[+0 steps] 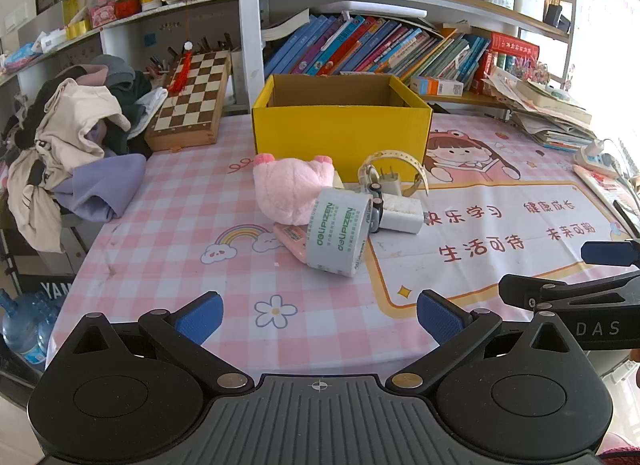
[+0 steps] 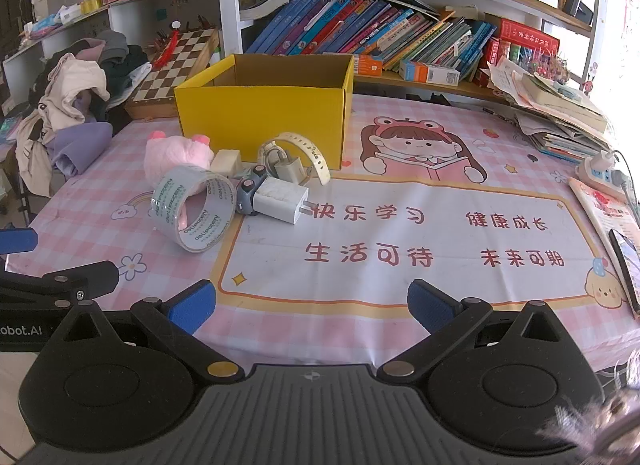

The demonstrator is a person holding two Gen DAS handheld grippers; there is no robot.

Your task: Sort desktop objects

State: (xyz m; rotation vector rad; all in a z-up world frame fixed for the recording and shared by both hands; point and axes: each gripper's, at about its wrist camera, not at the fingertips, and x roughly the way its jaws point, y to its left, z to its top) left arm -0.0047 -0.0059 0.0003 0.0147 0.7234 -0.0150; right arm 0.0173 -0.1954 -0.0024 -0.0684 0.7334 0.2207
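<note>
The desktop objects sit in a tight cluster on the pink checked tabletop (image 2: 400, 133), just in front of the open yellow box (image 2: 264, 121) — a roll of tape (image 2: 192, 213) tipped against a pink plush toy (image 2: 176, 155), a white charger (image 2: 280, 201), a second smaller charger (image 2: 290, 169), a cream strap (image 2: 308, 151) and what may be a small grey toy car (image 2: 246, 197). Both tongs hover low at the near edge, well apart from the cluster — the left tongs (image 1: 320, 319) and the right tongs (image 2: 312, 307) each spread wide with nothing between the blue pads.
</note>
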